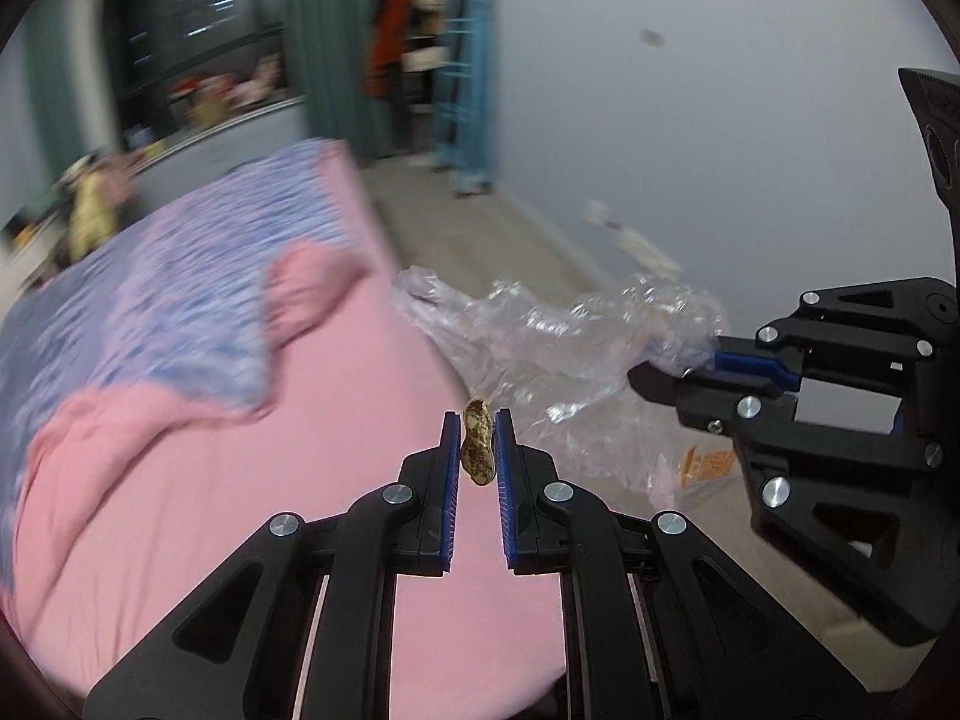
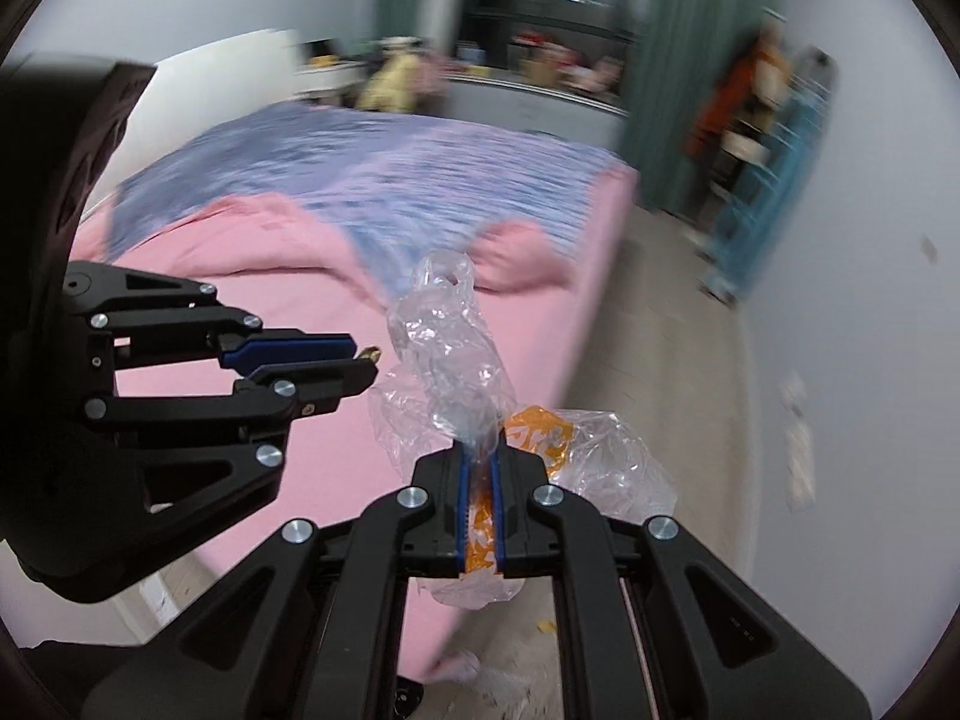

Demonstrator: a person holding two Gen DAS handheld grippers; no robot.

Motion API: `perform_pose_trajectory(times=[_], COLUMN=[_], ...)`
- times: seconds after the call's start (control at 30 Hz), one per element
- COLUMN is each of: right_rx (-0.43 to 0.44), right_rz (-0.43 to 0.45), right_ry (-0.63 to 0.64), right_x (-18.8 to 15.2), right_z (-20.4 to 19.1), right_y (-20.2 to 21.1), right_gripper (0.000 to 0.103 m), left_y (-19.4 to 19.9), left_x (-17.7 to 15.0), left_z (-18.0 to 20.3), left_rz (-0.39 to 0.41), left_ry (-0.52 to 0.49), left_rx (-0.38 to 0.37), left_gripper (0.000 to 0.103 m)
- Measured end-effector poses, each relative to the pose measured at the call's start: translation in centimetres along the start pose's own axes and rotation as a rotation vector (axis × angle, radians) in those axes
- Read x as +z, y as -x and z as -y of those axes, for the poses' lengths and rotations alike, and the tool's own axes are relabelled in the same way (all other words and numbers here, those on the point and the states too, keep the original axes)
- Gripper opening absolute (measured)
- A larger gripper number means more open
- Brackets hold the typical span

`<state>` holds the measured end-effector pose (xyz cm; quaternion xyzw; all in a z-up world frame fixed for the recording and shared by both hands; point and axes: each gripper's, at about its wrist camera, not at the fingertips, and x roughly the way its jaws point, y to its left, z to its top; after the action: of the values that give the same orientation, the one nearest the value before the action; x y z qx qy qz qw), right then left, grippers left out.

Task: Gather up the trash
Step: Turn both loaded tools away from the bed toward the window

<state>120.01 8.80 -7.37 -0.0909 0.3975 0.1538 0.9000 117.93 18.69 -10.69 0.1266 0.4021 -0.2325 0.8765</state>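
My left gripper (image 1: pixel 478 420) is shut on a brown speckled peanut shell (image 1: pixel 477 449), held upright between its blue pads above the pink bed. My right gripper (image 2: pixel 480 450) is shut on a crumpled clear plastic bag (image 2: pixel 447 336) with orange print; the bag sticks up beyond the tips and hangs below them. In the left wrist view the right gripper (image 1: pixel 651 381) comes in from the right with the plastic bag (image 1: pixel 558 354) spread in front of it. In the right wrist view the left gripper (image 2: pixel 372 363) comes in from the left, the peanut shell's tip (image 2: pixel 371 353) just showing.
A bed with a pink sheet (image 1: pixel 300 510) and a blue and lilac patterned blanket (image 2: pixel 372 174) fills the left. Beige floor (image 2: pixel 654 360) runs between the bed and a pale wall (image 1: pixel 690 120). Scraps lie along the wall's foot (image 1: pixel 636 243). A clothes rack (image 1: pixel 462 78) stands at the back.
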Motion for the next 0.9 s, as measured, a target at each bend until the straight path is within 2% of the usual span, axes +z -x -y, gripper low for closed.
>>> perform_pose_trajectory(times=[0.2,0.3,0.53,0.67,0.73,0.9], right_rx=[-0.183,-0.249,-0.363,-0.376,-0.360,-0.280], right_rz=[-0.028,-0.034,-0.023,-0.010,-0.002,0.004], right_ry=[-0.246,-0.332,-0.426,-0.434,-0.429,-0.360], right_x=[-3.6,-4.6,-6.4,-7.2,-7.6,-8.9], right_z=[8.5,12.2,19.2,24.4,27.5,36.0], right_y=[1.2,1.8,3.0,2.8,2.1,-0.3], right_gripper=[0.007,0.007,0.007,0.007,0.007,0.007], left_y=[-4.5,-6.3,-10.4,-12.8,-14.5,-20.4], left_x=[4.8,6.8,11.4,13.9,15.5,20.3], left_z=[7.3,9.7,15.4,18.7,20.6,25.2], left_rz=[-0.005,-0.009,-0.001,-0.004,-0.004,0.004], left_ry=[-0.149,-0.196,-0.284,-0.283,-0.274,-0.153], left_rx=[-0.147,-0.202,-0.277,-0.277,-0.245,-0.166], left_gripper=[0.010,0.010,0.010,0.010,0.010,0.010])
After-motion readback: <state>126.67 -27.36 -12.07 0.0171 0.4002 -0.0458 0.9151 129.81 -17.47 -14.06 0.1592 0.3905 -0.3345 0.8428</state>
